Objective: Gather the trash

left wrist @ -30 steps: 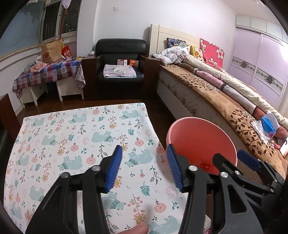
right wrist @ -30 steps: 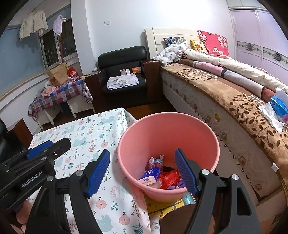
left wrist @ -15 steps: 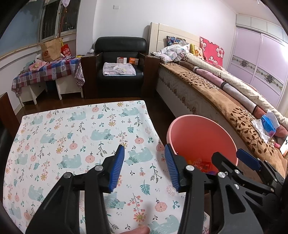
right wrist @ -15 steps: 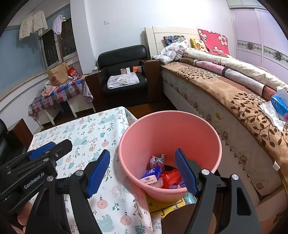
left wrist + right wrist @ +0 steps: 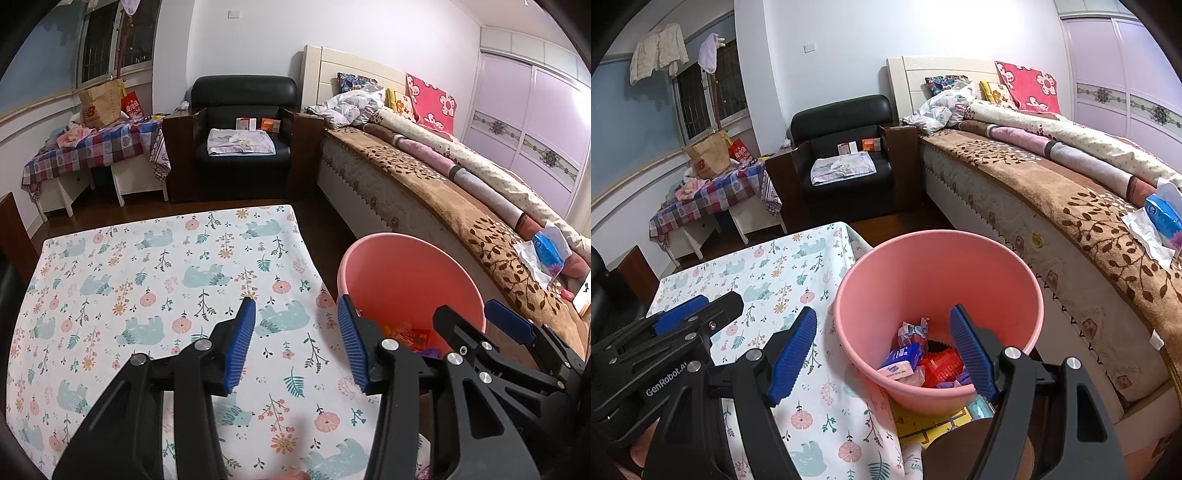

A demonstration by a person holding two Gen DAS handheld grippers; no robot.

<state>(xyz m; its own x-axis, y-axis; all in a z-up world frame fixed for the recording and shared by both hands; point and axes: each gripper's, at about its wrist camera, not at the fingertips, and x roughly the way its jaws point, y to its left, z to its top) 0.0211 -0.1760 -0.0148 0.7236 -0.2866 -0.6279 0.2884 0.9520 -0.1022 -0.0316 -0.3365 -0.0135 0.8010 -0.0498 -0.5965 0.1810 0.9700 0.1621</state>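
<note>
two grippers, mine, fingers spread, holding nothing: left gripper (image 5: pixel 296 345) over the counter (image 5: pixel 110 280), right gripper (image 5: pixel 882 350) over the pink bin (image 5: pixel 960 258) of wrappers (image 5: pixel 901 363).

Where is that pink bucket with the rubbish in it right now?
The pink bucket stands on the floor between the floral-clothed table and the bed, off the table's right edge. In the right wrist view the open right gripper hangs above it.

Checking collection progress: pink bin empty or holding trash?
Holding trash. The pink bin stands upright with wrappers piled at its bottom, well below the rim.
</note>
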